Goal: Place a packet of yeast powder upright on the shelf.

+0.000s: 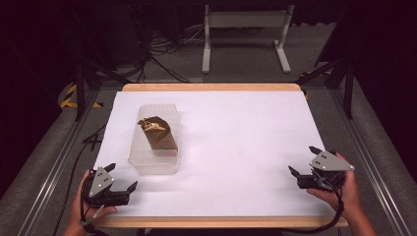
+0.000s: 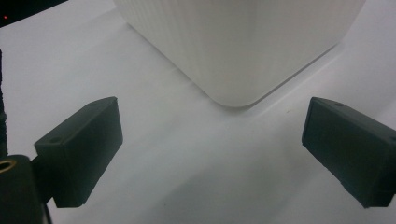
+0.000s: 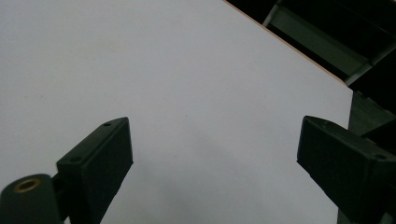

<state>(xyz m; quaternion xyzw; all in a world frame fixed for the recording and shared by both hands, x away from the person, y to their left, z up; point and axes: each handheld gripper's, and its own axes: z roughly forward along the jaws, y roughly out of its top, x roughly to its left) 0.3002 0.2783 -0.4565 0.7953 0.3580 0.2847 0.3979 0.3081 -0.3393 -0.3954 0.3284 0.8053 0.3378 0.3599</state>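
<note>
Left of centre in the high view sits the tub (image 1: 154, 142), a brown bag (image 1: 157, 132) inside. Left gripper (image 1: 120, 178) just below it and right gripper (image 1: 304, 164) at lower right, jaws apart. Risk: light tub could skid or tip if nudged.

Tabletop (image 1: 236, 147), white-covered, wood-edged. Clear plastic container (image 1: 155, 160), left of centre, holding a crumpled brown paper bag (image 1: 157, 132). Left gripper (image 1: 121, 178) near front left corner, just beside the container, jaws apart. Right gripper (image 1: 304, 160) near front right, jaws apart, nothing between them.
</note>
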